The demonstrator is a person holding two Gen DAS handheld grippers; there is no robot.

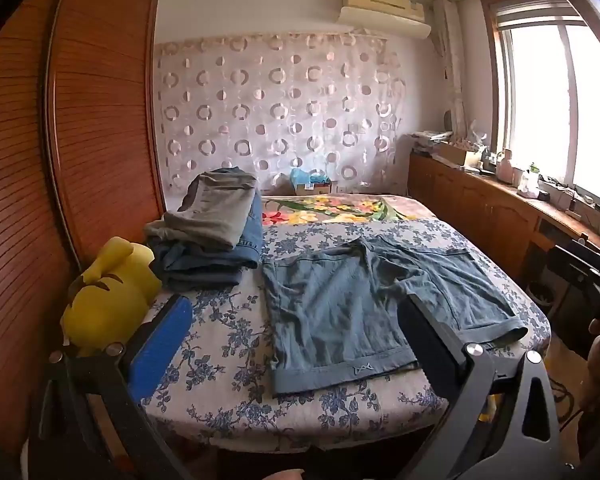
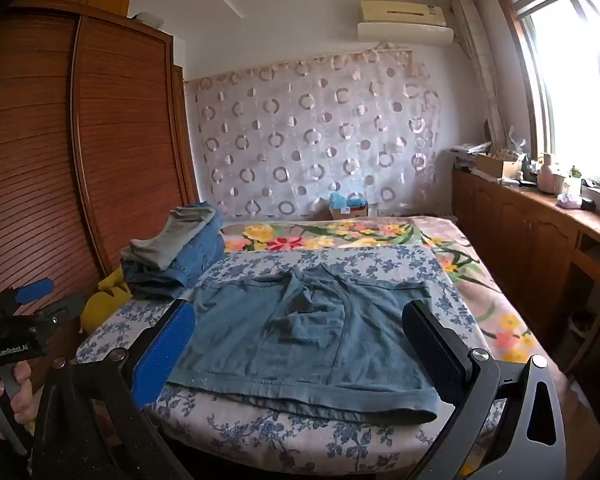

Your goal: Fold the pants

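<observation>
A pair of blue-grey shorts (image 1: 364, 304) lies spread flat on the bed's blue floral sheet (image 1: 228, 344), hems toward me, waist away. They also show in the right wrist view (image 2: 308, 332). My left gripper (image 1: 292, 344) is open and empty, held above the near edge of the bed, its fingers straddling the left leg. My right gripper (image 2: 300, 356) is open and empty, its fingers either side of the shorts near the hems. The left gripper also shows at the left edge of the right wrist view (image 2: 32, 292), held in a hand.
A stack of folded jeans and grey pants (image 1: 212, 232) sits at the bed's left, next to a yellow plush toy (image 1: 108, 300). A wooden wardrobe (image 1: 92, 120) stands left. A cabinet (image 1: 500, 208) with clutter runs along the window side. A box (image 1: 312, 184) sits behind the bed.
</observation>
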